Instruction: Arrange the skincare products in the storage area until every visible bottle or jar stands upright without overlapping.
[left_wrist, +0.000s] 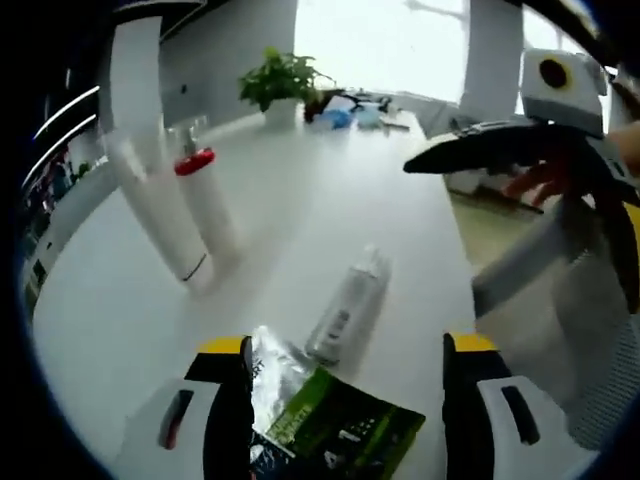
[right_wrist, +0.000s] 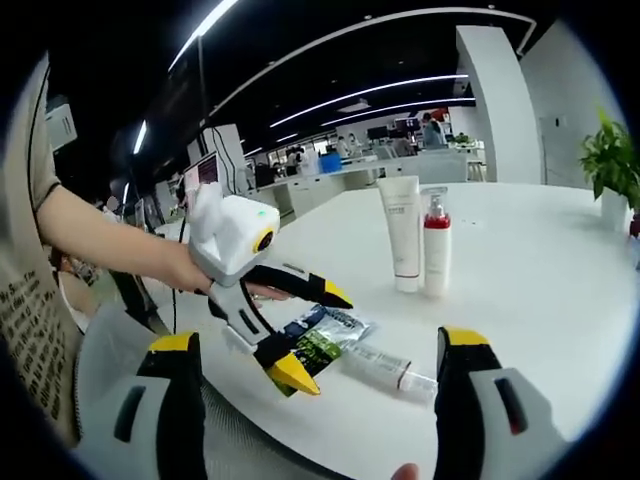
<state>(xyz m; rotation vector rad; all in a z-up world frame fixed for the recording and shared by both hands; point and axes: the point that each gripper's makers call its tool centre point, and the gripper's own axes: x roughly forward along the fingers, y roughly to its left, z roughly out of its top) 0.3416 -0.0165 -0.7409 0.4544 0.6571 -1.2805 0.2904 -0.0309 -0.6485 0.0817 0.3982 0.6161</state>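
Two tubes (left_wrist: 160, 205) (left_wrist: 348, 305), one pump bottle (left_wrist: 205, 200) and one sachet (left_wrist: 320, 420) are sitting on the table (left_wrist: 300, 200).

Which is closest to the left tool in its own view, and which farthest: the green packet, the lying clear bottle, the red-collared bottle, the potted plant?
1. Green packet, between the jaws of the left tool.
2. Clear bottle, lying just beyond.
3. Red-collared bottle, upright, left of centre.
4. Potted plant, at the table's far end.
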